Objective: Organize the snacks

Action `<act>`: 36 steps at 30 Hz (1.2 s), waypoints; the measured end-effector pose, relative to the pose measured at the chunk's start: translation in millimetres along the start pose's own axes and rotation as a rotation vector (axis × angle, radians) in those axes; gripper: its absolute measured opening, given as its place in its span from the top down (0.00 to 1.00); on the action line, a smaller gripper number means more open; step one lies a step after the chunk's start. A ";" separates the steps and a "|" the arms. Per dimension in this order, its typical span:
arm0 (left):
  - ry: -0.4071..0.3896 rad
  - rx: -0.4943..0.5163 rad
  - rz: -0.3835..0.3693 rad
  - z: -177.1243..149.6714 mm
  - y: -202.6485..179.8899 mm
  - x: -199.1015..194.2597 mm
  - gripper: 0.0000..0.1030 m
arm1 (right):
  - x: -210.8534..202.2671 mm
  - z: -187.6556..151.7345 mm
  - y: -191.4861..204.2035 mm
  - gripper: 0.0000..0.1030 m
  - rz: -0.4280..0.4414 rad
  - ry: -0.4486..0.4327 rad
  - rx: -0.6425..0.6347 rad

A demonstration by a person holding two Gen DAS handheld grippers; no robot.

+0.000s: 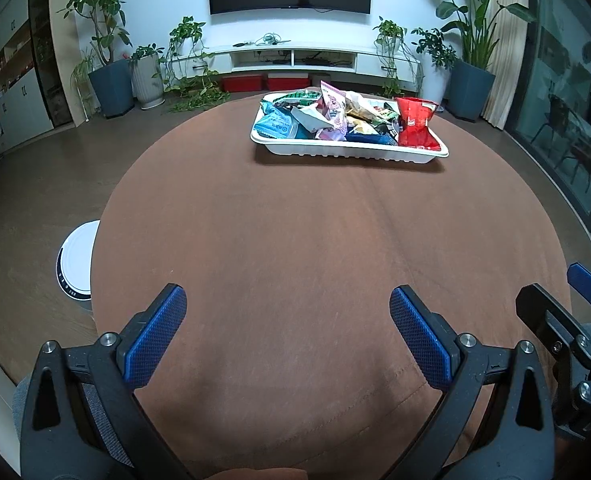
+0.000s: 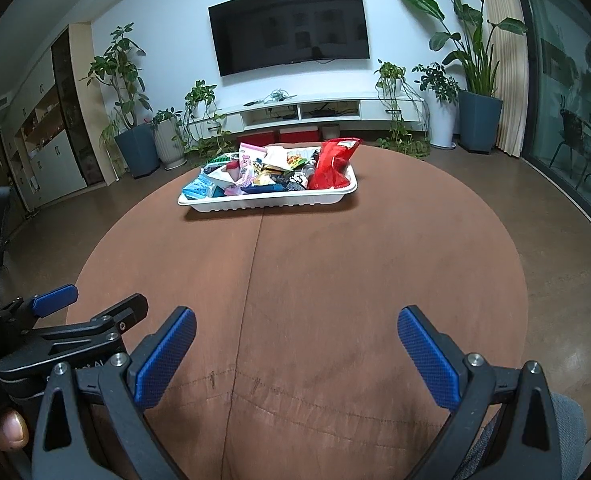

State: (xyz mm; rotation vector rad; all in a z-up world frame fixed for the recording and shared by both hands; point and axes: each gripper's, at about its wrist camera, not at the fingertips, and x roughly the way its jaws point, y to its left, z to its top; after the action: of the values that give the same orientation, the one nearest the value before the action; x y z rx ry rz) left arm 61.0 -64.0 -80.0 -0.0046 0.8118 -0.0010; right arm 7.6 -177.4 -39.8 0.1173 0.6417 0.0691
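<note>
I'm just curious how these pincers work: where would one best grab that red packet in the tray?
Probably the red packet's crimped top edge, coming from above with the right gripper: it stands upright at the white tray's right end, above the other snacks.

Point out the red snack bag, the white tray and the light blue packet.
red snack bag point(image 1: 415, 124): left wrist view, middle of its front.
white tray point(image 2: 271, 202): right wrist view, near side wall.
light blue packet point(image 1: 276, 125): left wrist view, its face.
</note>
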 end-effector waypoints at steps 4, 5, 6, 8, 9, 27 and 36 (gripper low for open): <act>0.000 0.000 -0.001 -0.3 -0.3 0.2 0.00 | -0.5 -0.6 -0.1 0.00 0.001 0.001 0.001; 0.000 0.000 0.000 -0.3 -0.4 0.3 0.00 | -0.6 -0.6 0.0 0.00 0.000 0.001 0.000; 0.000 0.000 -0.001 -0.4 -0.3 0.4 0.00 | -0.2 0.1 0.1 0.00 0.000 0.001 0.000; 0.001 -0.001 -0.001 -0.4 -0.6 0.4 0.00 | -1.0 -0.5 0.0 0.00 0.000 0.002 0.001; 0.000 -0.001 -0.001 -0.5 -0.7 0.4 0.00 | 0.0 -1.6 -0.1 0.00 -0.001 0.003 0.002; -0.003 0.001 -0.006 -1.4 -3.0 -1.1 0.00 | 2.6 -5.0 -1.6 0.00 -0.003 0.018 -0.002; -0.003 0.001 -0.006 -1.5 -2.7 -0.8 0.00 | 1.8 -8.0 -2.8 0.00 -0.005 0.026 -0.003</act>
State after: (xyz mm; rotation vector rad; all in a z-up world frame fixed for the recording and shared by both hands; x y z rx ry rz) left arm 59.4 -66.7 -80.4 -0.0063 0.8090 -0.0074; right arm 4.3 -179.3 -47.6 0.1115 0.6683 0.0671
